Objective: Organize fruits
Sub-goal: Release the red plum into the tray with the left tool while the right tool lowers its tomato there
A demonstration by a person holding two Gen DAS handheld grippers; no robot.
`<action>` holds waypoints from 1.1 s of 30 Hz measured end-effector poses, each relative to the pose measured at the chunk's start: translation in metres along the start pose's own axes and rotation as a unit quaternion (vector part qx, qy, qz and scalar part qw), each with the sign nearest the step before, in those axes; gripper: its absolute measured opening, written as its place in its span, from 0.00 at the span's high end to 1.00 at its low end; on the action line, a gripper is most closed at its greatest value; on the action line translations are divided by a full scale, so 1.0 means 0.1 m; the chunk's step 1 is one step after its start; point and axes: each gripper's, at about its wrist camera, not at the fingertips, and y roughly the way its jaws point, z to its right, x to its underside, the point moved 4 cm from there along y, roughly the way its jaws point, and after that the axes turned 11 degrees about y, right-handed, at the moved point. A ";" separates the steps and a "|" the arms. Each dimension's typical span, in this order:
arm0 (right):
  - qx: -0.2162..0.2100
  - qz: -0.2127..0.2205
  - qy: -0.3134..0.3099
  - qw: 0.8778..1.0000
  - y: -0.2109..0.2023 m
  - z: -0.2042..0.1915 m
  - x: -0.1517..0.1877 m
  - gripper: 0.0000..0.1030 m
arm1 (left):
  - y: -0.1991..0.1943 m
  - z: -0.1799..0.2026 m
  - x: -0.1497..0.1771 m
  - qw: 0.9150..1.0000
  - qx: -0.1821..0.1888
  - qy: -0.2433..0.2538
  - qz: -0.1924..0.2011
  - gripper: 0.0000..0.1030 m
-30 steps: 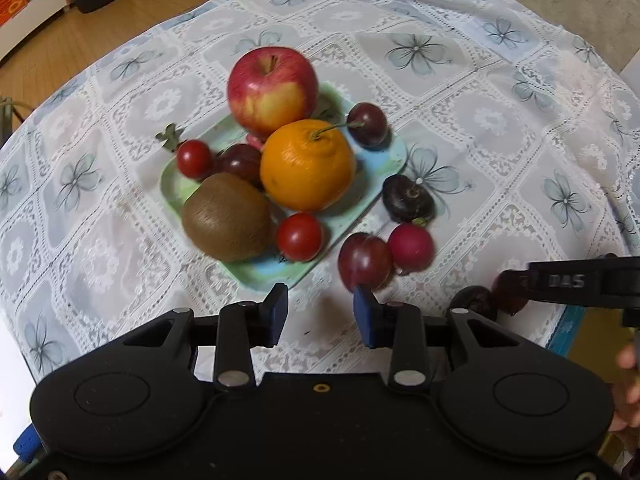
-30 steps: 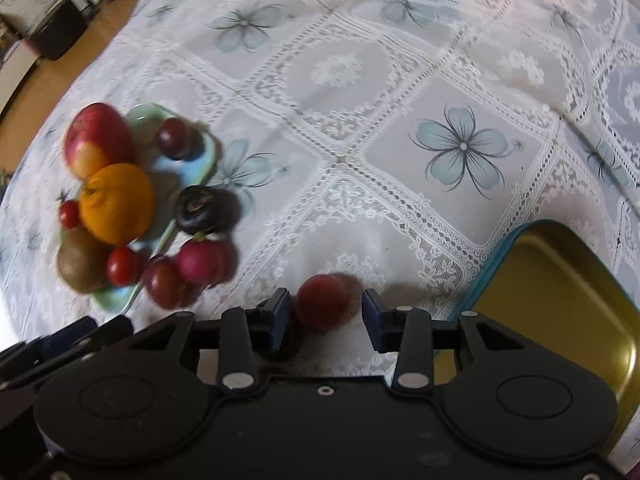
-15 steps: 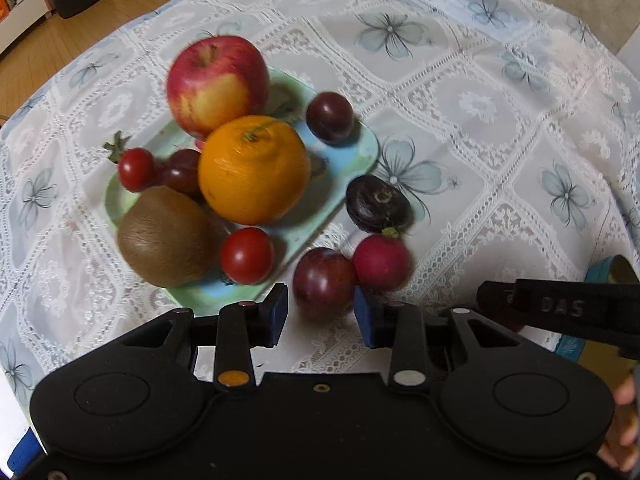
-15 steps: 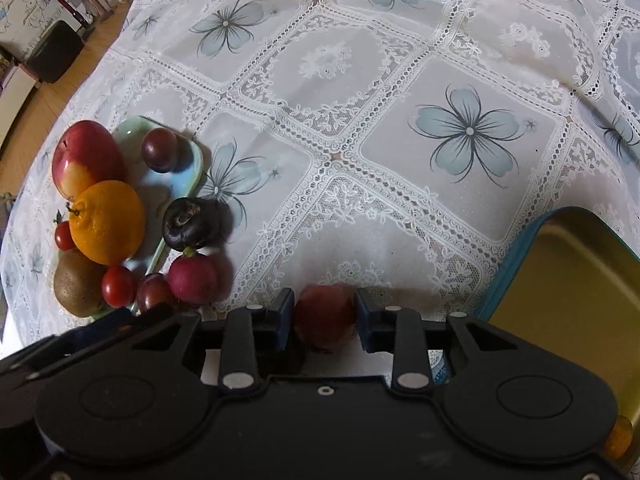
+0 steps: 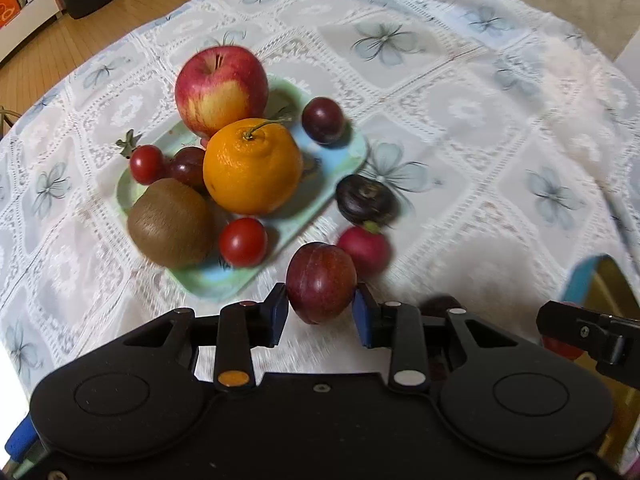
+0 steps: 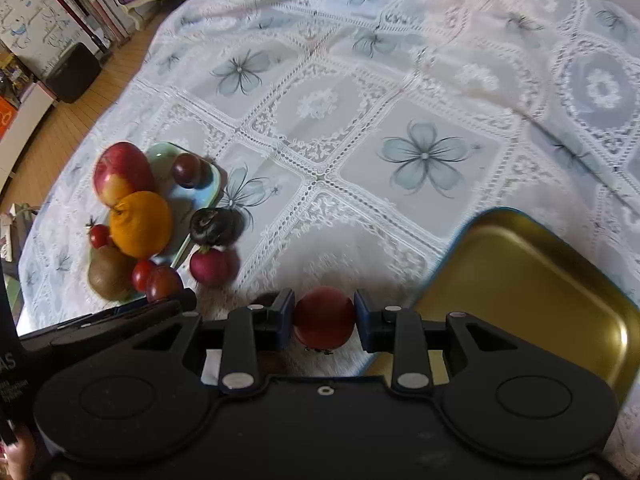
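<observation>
Fruits are mid-sort: the left gripper (image 5: 321,312) has just been closing its jaws around a dark red plum (image 5: 321,282) lying just off the near corner of the green plate (image 5: 352,152), with the pads at the plum's sides, while the right gripper (image 6: 324,318) clamps a small red tomato (image 6: 324,316) beside the gold tray (image 6: 520,280). Next, I judge, the tomato needs carrying over the tray's near-left rim and releasing, and the plum needs a firm squeeze before lifting.

Both wrist views look steeply down, sharing the green plate (image 5: 340,168).
</observation>
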 end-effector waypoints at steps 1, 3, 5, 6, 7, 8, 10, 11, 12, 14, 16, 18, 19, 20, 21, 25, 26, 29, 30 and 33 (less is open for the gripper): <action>-0.002 0.002 0.000 1.000 -0.08 0.04 0.04 0.69 | -0.09 0.04 0.03 1.000 0.002 0.003 0.004 0.58; -0.003 0.008 0.003 1.000 -0.22 0.13 0.12 0.69 | -0.25 0.11 0.10 1.000 0.001 0.010 0.010 0.58; -0.002 0.016 0.006 1.000 -0.38 0.24 0.24 0.69 | -0.41 0.20 0.20 1.000 -0.001 0.016 0.013 0.58; 0.000 0.019 0.006 1.000 -0.45 0.29 0.30 0.69 | -0.48 0.25 0.25 1.000 0.002 0.021 0.014 0.58; 0.001 0.023 0.008 1.000 -0.51 0.34 0.36 0.69 | -0.54 0.31 0.30 1.000 0.006 0.025 0.015 0.58; 0.002 0.028 0.011 1.000 -0.58 0.39 0.44 0.69 | -0.59 0.36 0.35 0.999 0.010 0.031 0.016 0.58; 0.006 0.029 0.014 0.999 -0.69 0.49 0.60 0.69 | -0.69 0.48 0.47 0.999 0.016 0.043 0.018 0.58; 0.006 0.029 0.017 0.999 -0.72 0.53 0.67 0.69 | -0.74 0.54 0.52 0.998 0.018 0.049 0.018 0.58; 0.006 0.027 0.021 0.999 -0.77 0.58 0.76 0.69 | -0.78 0.61 0.58 0.998 0.021 0.054 0.018 0.58; 0.009 0.024 0.031 0.999 -0.82 0.68 0.91 0.68 | -0.85 0.72 0.69 0.997 0.031 0.065 0.017 0.58; 0.008 0.022 0.041 0.999 -0.89 0.77 1.07 0.68 | -0.92 0.82 0.80 0.996 0.038 0.074 0.018 0.58; 0.004 0.017 0.054 0.998 -0.92 0.86 1.23 0.68 | -0.96 0.91 0.89 0.996 0.042 0.081 0.017 0.58; 0.002 0.014 0.060 0.998 -0.94 0.91 1.31 0.68 | -0.97 0.94 0.92 0.995 0.043 0.083 0.016 0.58; 0.001 0.012 0.065 0.998 -0.95 0.95 1.38 0.68 | -0.97 0.99 0.96 0.995 0.044 0.086 0.015 0.58; 0.001 0.012 0.072 0.997 -0.96 0.99 1.44 0.68 | -0.98 1.02 0.99 0.995 0.046 0.089 0.013 0.58; 0.007 0.007 0.090 0.996 -0.95 1.12 1.66 0.68 | -0.95 1.11 1.11 0.994 0.045 0.095 0.006 0.58; 0.009 0.006 0.093 0.996 -0.95 1.13 1.70 0.68 | -0.93 1.12 1.13 0.994 0.044 0.096 0.005 0.58; 0.019 0.006 0.091 0.996 -0.94 1.17 1.80 0.68 | -0.87 1.18 1.20 0.995 0.034 0.096 -0.003 0.58; 0.021 0.007 0.088 0.996 -0.94 1.17 1.82 0.68 | -0.84 1.19 1.21 0.995 0.033 0.097 -0.005 0.58; 0.022 0.010 0.080 0.996 -0.94 1.15 1.87 0.68 | -0.79 1.22 1.26 0.994 0.033 0.099 -0.014 0.58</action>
